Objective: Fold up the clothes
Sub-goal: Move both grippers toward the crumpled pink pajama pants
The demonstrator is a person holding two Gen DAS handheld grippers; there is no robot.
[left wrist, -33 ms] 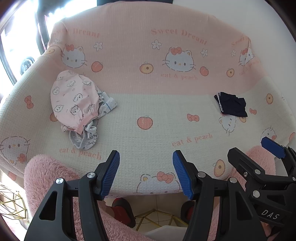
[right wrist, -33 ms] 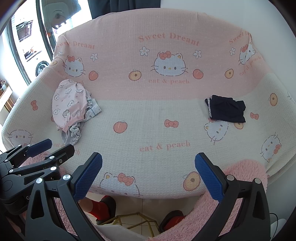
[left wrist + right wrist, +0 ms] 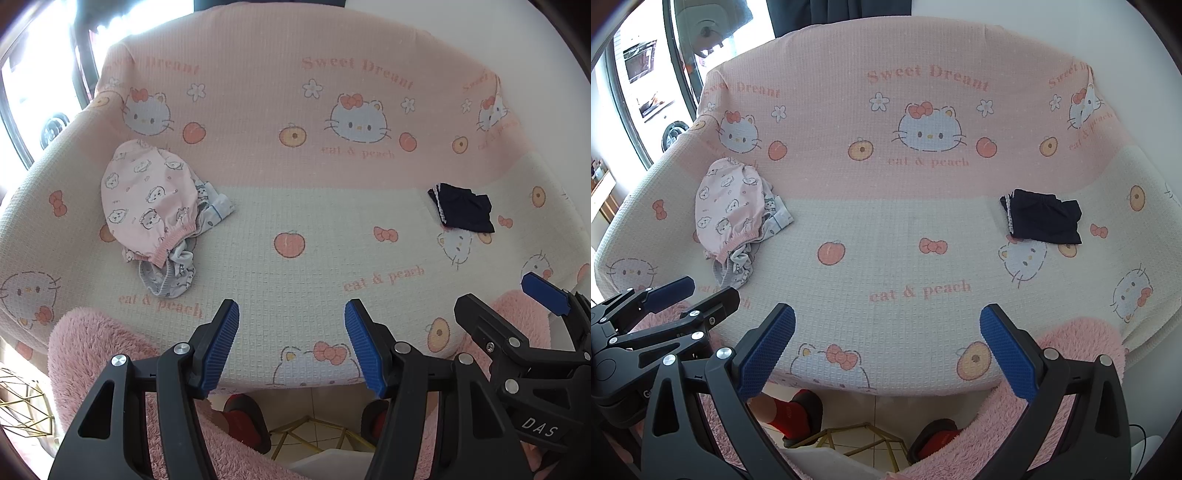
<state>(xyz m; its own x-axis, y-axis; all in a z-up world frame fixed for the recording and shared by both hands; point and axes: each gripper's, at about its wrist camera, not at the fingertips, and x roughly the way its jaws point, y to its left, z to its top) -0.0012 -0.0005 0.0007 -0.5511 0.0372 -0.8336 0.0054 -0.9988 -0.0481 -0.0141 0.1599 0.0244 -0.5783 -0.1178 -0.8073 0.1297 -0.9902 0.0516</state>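
Note:
A crumpled pink printed garment (image 3: pixel 147 199) lies on the left of the sofa cover (image 3: pixel 314 266), on top of a grey-white printed piece (image 3: pixel 170 273). At the right lies a small folded dark navy garment (image 3: pixel 461 210). The right wrist view shows the same pink pile (image 3: pixel 727 206) and navy garment (image 3: pixel 1041 218). My left gripper (image 3: pixel 291 343) hovers open over the seat's front edge, nothing between its blue pads. My right gripper (image 3: pixel 886 339) is open wide beside it, also holding nothing. Both are well short of the clothes.
The sofa wears a pink and white cat-and-peach blanket (image 3: pixel 923 177). Pink fluffy fabric (image 3: pixel 92 350) on the person sits low at both sides. Feet in red socks and dark slippers (image 3: pixel 798 410) and a gold wire frame (image 3: pixel 864 439) are on the tiled floor below.

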